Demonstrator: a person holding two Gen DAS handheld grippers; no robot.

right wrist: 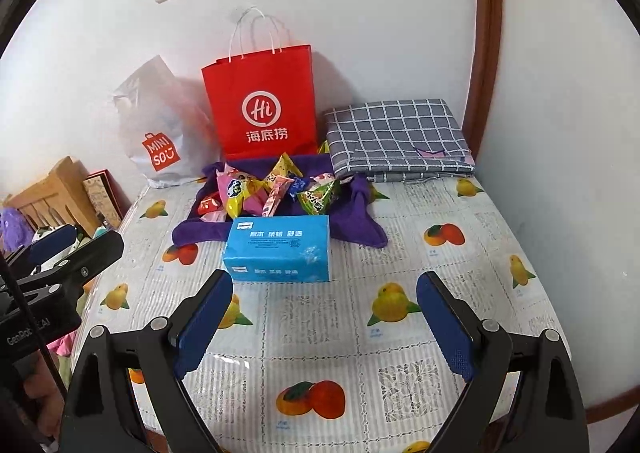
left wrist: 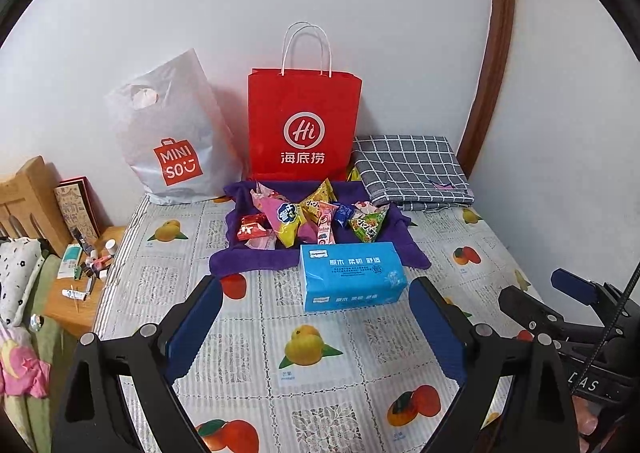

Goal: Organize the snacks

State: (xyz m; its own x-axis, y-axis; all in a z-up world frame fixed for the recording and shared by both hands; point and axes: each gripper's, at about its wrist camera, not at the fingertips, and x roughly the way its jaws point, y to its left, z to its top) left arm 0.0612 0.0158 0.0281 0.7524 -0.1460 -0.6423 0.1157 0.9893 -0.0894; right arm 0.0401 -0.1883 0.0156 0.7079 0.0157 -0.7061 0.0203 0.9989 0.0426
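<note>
A heap of bright snack packets (left wrist: 308, 219) (right wrist: 268, 193) lies on a purple cloth (left wrist: 256, 261) (right wrist: 356, 227) at the middle of the table. A blue tissue pack (left wrist: 352, 277) (right wrist: 280, 249) sits just in front of it. A red paper bag (left wrist: 304, 125) (right wrist: 262, 105) stands upright behind the snacks against the wall. My left gripper (left wrist: 316, 293) is open and empty, just short of the tissue pack. My right gripper (right wrist: 325, 287) is open and empty, also short of the tissue pack. Each gripper shows at the edge of the other's view.
A white Miniso plastic bag (left wrist: 172, 141) (right wrist: 160, 133) leans on the wall left of the red bag. A folded grey checked cloth (left wrist: 412, 169) (right wrist: 400, 137) lies at the back right. A fruit-print tablecloth (left wrist: 312, 349) (right wrist: 320, 337) covers the table. A cluttered wooden side table (left wrist: 76, 293) stands left.
</note>
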